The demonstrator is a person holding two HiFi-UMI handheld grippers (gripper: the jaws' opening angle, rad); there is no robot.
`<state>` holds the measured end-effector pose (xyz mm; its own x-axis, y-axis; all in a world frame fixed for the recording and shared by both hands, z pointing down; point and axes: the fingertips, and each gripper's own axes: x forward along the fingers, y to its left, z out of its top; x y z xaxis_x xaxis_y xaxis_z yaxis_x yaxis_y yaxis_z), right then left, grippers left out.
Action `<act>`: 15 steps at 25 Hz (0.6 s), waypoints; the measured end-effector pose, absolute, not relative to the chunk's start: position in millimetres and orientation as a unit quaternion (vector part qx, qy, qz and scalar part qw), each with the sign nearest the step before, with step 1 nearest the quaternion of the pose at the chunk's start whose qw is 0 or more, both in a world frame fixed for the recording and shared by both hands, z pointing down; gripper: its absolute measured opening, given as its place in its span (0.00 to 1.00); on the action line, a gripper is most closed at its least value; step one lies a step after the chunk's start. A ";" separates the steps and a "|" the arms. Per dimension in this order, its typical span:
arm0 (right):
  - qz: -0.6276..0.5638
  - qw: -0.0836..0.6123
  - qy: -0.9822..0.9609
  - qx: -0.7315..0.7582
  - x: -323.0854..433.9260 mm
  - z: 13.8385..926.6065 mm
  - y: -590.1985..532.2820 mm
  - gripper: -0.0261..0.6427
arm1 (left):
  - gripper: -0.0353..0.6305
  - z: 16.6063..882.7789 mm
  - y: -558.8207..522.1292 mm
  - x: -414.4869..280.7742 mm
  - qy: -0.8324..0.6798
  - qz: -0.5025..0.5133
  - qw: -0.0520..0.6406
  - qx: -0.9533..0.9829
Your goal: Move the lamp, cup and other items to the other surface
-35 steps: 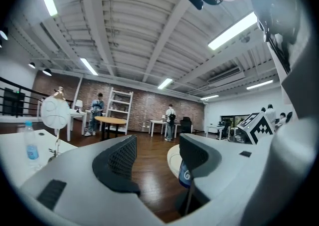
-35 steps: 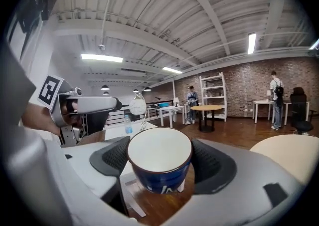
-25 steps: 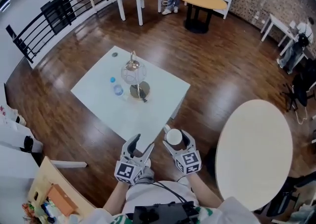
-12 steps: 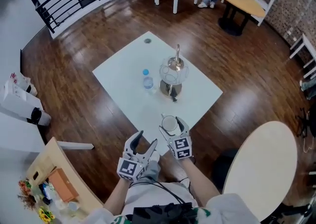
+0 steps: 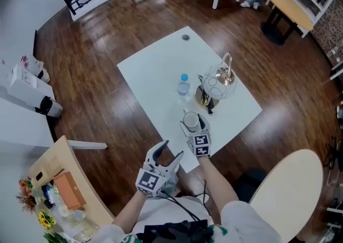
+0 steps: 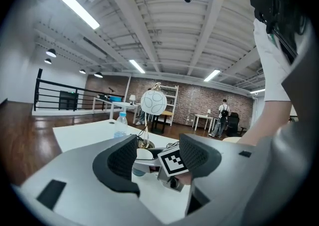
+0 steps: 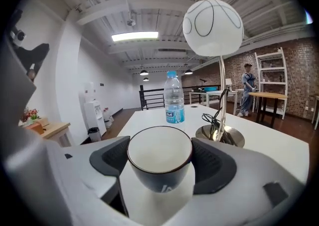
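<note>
The person's right forearm was stretched forward from the body. The right gripper point(image 5: 193, 124) pointed a little downward over the near corner of the white square table point(image 5: 155, 75). Its jaws stood wide, and both pads pressed on the sides of the cup point(image 7: 160, 160), so the cup was held upright between them. Whether the bottom of the cup touched the table, I could not tell. The left forearm was bent closer to the body. The left gripper point(image 5: 170, 152) was held almost level, just beside the table's near edge. Its jaws were apart with nothing between them; the right gripper was seen beyond the gap.

The cup was dark outside and white inside, with a thin dark rim and a pale mark low on its front. It was empty.

Farther on the same table stood the lamp point(image 5: 214, 89). It had a white globe shade with thin dark lines, a thin metal stem and a round shiny base with a dark cable lying on it. Just beside it stood a clear water bottle point(image 5: 184, 85) with a blue cap and a blue label; how full it was I could not tell. A round cream table point(image 5: 289, 193) stood well apart, on the person's right.
</note>
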<state>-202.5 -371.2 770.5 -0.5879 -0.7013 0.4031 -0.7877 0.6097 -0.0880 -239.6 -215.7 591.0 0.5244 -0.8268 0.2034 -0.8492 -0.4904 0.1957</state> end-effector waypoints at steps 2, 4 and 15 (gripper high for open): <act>0.127 0.171 -0.880 0.425 -206.8 779.1 -376.7 0.64 | 0.45 594.3 -213.5 -241.8 -0.488 0.041 0.142 0.860; 0.118 0.172 -0.879 0.429 -208.1 784.3 -380.4 0.65 | 0.45 596.9 -211.5 -244.3 -0.492 0.040 0.148 0.857; 0.101 0.097 -0.874 0.465 -188.8 736.1 -372.8 0.73 | 0.45 592.0 -212.1 -256.0 -0.502 0.037 0.125 0.855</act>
<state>-188.8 -372.8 736.1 -0.5483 -0.7937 0.2634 -0.8328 0.5468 -0.0861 -256.0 -212.1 592.0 0.4925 -0.8497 0.1885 -0.8681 -0.4640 0.1765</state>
